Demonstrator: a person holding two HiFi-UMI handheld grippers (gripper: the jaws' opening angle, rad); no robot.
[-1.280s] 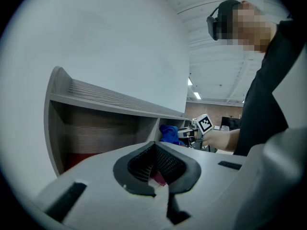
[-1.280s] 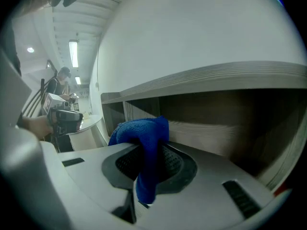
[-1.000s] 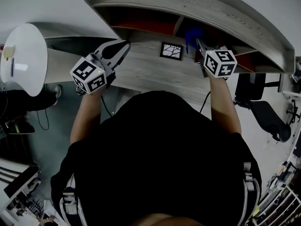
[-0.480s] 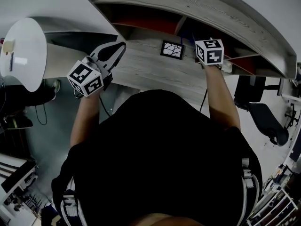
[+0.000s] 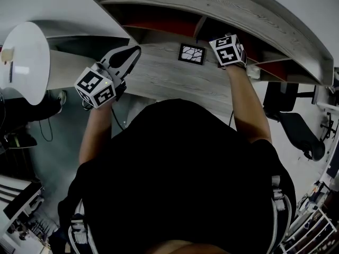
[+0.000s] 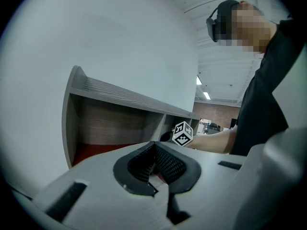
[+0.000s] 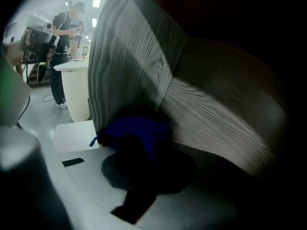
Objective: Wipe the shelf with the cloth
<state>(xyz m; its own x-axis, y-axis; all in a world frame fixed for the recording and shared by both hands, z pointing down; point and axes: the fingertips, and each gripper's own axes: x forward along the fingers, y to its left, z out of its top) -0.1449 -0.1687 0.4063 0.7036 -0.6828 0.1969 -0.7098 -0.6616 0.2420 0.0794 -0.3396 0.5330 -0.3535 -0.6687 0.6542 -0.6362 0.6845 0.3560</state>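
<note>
Right tongs (image 7: 141, 150) have gone deeper into the right-hand compartment of the grey wood-grain shelf (image 5: 222, 7). The dark blue cloth (image 7: 125, 128), earlier visible from above, now shows only in the right gripper view, bunched at the tips beside a wooden panel. My right tongs are clamped on it. My left tongs (image 5: 130, 57) are closed and empty over the pale wood surface (image 5: 169, 81). Wiping is apparently under way: keep even pressure, overlap strokes into the corner, grip firm.
</note>
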